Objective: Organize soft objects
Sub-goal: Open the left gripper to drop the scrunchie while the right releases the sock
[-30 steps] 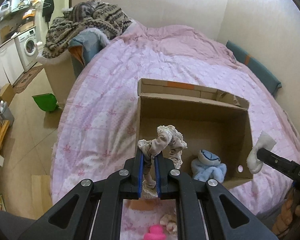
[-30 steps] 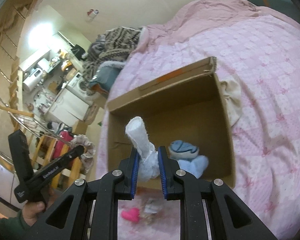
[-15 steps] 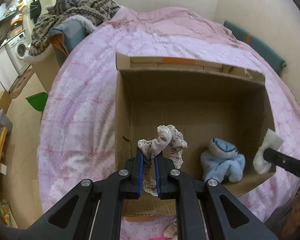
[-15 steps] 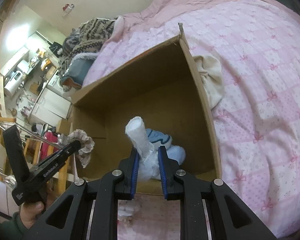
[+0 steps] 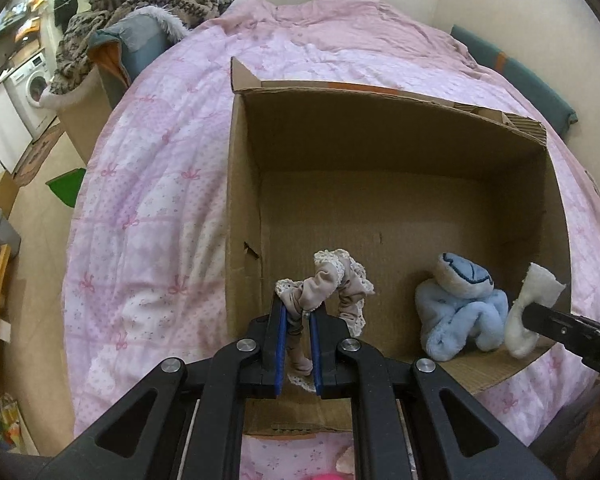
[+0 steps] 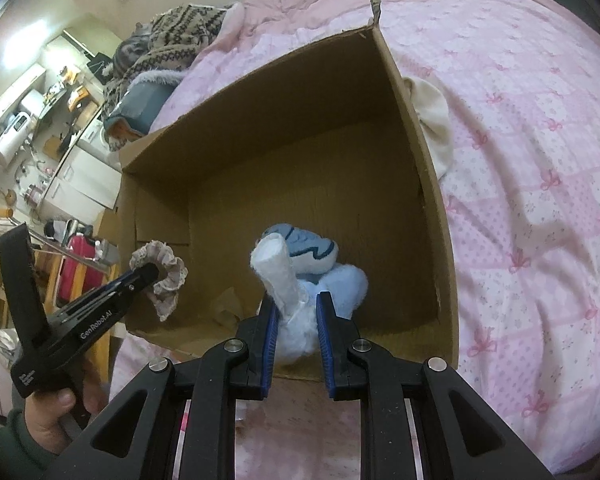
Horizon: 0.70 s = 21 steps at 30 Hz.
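A: Cardboard box [image 5: 400, 200] sits open on the pink bed [image 5: 152, 208], so both hands can drop from above.

B: Left gripper [image 5: 298, 312] pinches a lace scrunchie [image 5: 336, 276] above the box floor. Right gripper [image 6: 296, 312] clamps a white sock [image 6: 280, 276] over the blue plush [image 6: 320, 256] inside.

A: Releases look next.

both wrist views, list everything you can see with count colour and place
cardboard box: 1, brown, open on the bed
plush toy: 1, light blue, inside the box
scrunchie: 1, beige with lace trim, held over the box
white fabric piece: 1, white, held over the box
cream cloth: 1, cream, on the bed beside the box
bedspread: 1, pink
patterned blanket: 1, brown and cream, far end of bed
left gripper: shut on scrunchie
right gripper: shut on white fabric piece
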Motion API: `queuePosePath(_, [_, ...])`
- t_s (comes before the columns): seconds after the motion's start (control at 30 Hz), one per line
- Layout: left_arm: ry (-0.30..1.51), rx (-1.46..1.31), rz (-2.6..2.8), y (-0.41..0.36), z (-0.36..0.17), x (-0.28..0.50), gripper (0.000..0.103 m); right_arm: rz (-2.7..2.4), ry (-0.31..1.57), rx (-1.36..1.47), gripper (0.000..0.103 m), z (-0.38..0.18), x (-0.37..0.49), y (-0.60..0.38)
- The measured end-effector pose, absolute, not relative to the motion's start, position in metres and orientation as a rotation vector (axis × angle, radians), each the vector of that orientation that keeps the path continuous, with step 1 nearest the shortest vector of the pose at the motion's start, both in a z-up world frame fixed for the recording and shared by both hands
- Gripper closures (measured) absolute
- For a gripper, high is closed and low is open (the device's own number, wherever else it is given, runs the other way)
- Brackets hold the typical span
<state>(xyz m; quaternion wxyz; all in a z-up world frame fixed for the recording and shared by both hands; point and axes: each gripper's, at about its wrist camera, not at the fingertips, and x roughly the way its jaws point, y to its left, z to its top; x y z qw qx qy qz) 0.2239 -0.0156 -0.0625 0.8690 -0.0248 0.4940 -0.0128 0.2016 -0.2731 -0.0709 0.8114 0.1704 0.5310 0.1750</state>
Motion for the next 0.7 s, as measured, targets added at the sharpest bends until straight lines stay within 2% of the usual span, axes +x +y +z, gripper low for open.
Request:
queuePosePath(0.43, [1.043,-0.065,-0.027,-0.0163,-0.0629,0.2217,0.092,0.372,1.142,0.352,0.082,-0.0716,0.2031,-0.2658])
queuePosePath(0.7, [1.062,-0.069,-0.048,-0.0194,-0.0632,0.2204,0.084,0.372,1.143,0.349,0.082,-0.0723,0.2030,-0.2651])
